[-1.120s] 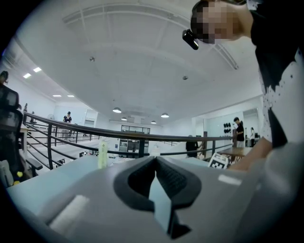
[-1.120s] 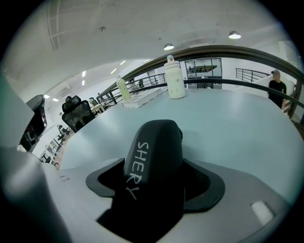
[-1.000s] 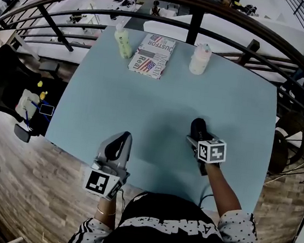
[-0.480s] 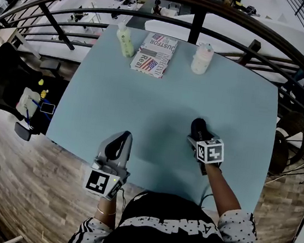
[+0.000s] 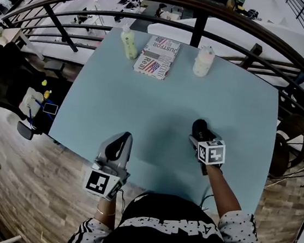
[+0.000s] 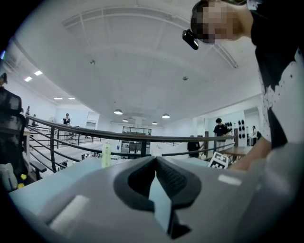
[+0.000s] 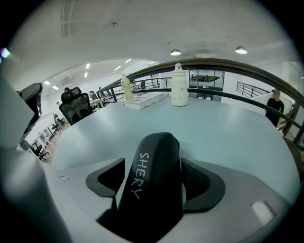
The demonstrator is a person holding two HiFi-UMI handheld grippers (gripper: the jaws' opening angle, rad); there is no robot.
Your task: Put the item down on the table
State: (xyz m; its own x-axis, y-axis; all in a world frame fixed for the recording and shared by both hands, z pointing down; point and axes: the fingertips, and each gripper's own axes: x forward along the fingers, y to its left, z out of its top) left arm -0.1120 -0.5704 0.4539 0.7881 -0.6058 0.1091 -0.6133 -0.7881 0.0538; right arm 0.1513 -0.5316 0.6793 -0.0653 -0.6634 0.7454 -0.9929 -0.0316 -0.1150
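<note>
One black item (image 7: 153,152) (marked SHERY) sat pinched in the right gripper (image 7: 154,182), over the table's (image 5: 143,106) near right part. The left gripper (image 6: 155,163) was pressed together, empty. The far edge held one green bottle (image 5: 128,44), one white bottle (image 5: 203,61) and one printed box (image 5: 157,57) between them.

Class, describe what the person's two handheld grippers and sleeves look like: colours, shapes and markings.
Both the left gripper and the right gripper have light grey bodies with black textured jaws. Each carries a white cube with black square markers at its rear. The sleeves are white with small black dots.
</note>
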